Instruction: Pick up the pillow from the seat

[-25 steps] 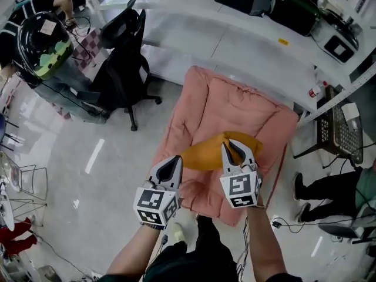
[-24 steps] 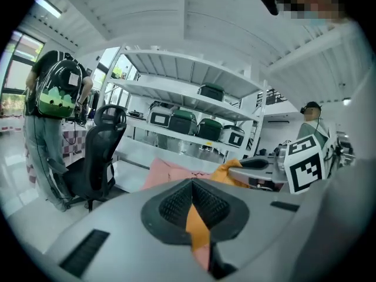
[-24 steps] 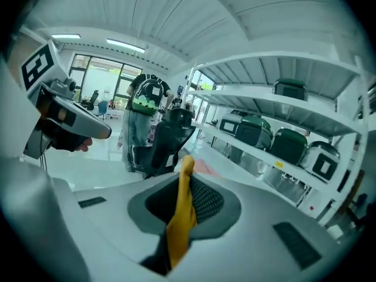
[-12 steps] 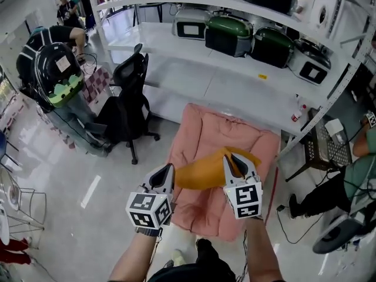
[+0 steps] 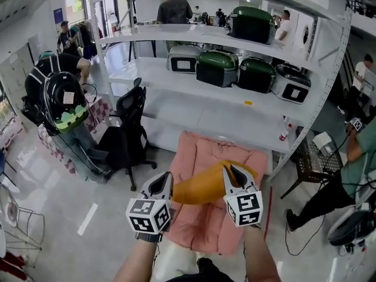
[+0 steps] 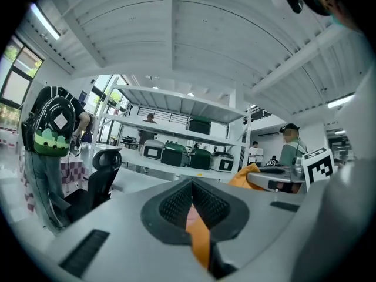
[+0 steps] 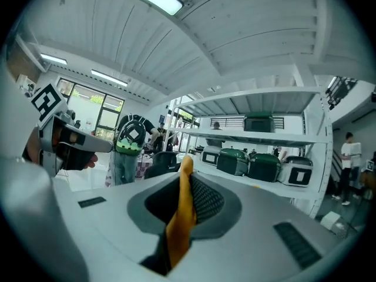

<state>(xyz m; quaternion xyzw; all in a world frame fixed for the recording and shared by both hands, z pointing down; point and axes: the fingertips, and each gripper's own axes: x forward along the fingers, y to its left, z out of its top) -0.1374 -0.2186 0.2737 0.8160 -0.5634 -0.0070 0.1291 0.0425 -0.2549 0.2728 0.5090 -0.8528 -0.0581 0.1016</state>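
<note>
The orange pillow (image 5: 200, 187) hangs stretched between my two grippers, clear of the pink padded seat (image 5: 208, 151) below it. In the head view my left gripper (image 5: 166, 180) is shut on the pillow's left end and my right gripper (image 5: 231, 170) is shut on its right end. In the left gripper view a fold of orange pillow (image 6: 200, 239) is pinched between the ribbed pads of the left gripper (image 6: 192, 203). The right gripper view shows the same orange fabric (image 7: 181, 216) clamped in the right gripper (image 7: 187, 185). Both grippers point roughly level.
A black office chair (image 5: 126, 128) stands left of the seat. Behind it runs a white shelf unit (image 5: 223, 104) with several green and grey appliances (image 5: 217, 68). A person with a black backpack (image 5: 61, 101) bends at the left. Another person (image 5: 352, 169) sits at the right.
Both grippers have risen together with the orange pillow, lifting it off the pink seat. The head view has tilted up, so more of the shelves now shows.
</note>
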